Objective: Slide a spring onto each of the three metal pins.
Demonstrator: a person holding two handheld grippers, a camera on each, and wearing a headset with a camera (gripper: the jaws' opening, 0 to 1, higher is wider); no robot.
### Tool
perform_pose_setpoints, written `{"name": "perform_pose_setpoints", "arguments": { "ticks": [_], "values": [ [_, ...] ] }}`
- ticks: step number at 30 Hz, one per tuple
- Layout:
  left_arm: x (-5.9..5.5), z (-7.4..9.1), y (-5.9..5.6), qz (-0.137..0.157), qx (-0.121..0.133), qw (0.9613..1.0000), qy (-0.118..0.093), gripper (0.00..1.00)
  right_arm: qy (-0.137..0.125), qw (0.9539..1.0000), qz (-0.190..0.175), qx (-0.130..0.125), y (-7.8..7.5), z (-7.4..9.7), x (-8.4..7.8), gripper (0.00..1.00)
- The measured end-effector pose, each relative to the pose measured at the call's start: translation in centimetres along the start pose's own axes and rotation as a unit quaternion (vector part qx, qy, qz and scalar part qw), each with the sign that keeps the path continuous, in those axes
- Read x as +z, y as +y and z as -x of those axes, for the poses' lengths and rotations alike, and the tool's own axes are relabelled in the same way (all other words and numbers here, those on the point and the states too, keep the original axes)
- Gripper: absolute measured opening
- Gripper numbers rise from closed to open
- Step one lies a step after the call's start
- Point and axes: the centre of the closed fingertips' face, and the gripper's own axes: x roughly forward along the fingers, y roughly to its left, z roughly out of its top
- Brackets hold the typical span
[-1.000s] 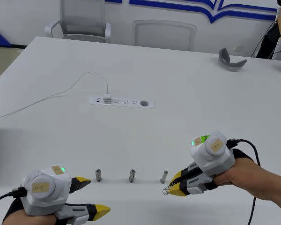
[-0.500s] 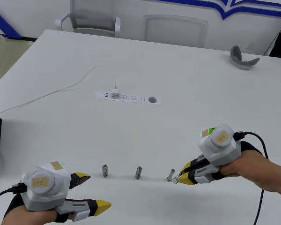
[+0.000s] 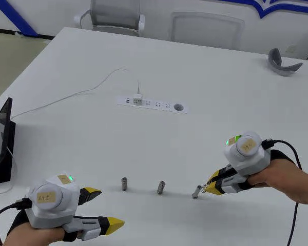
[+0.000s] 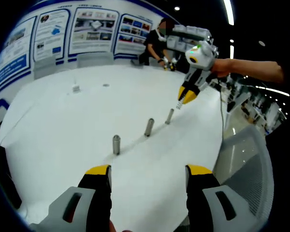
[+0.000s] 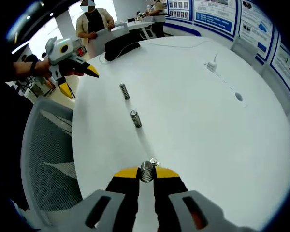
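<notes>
Three small metal pins stand in a row near the table's front. The left pin [image 3: 124, 183] and the middle pin [image 3: 161, 187] each carry a spring. The right pin [image 3: 196, 192] is bare and looks tilted. My right gripper [image 3: 209, 188] is shut on a spring [image 5: 146, 171], whose free end sits just at the right pin's top [image 5: 153, 162]. My left gripper [image 3: 105, 208] hangs open and empty at the front left, short of the pins [image 4: 116, 144]. The right gripper [image 4: 187, 96] also appears above the far pin [image 4: 169, 116].
A white power strip [image 3: 151, 104] with a plug and cable lies mid-table. A black screen [image 3: 2, 141] stands at the left edge, and a grey curved band [image 3: 282, 60] lies far right. Chairs [image 3: 115, 15] line the far side. People stand in the background [image 5: 93, 19].
My right gripper has carried the spring up and left, from below the right pin to its top. The left gripper stays put; the head camera has shifted.
</notes>
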Motion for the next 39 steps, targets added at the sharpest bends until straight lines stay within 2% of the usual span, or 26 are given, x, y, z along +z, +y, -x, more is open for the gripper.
{"name": "perform_pose_setpoints", "arguments": {
  "ticks": [6, 15, 28, 39],
  "values": [
    [0.0, 0.1, 0.2, 0.01, 0.002, 0.9999, -0.002, 0.63, 0.009, 0.9999, 0.007, -0.005, -0.8, -0.6, -0.4, 0.12],
    [-0.1, 0.3, 0.3, 0.015, 0.004, 0.9999, -0.003, 0.63, 0.008, 1.0, 0.004, -0.003, -1.1, -1.2, -0.2, 0.13],
    [-0.3, 0.5, 0.3, 0.018, 0.006, 0.9998, -0.002, 0.62, 0.019, 0.9997, 0.018, 0.003, -0.8, -2.1, 0.1, 0.13],
    [-0.5, 0.6, 0.2, 0.02, 0.006, 0.9998, -0.002, 0.62, 0.031, 0.9987, 0.04, -0.002, -0.8, -3.2, 0.0, 0.13]
  ]
}}
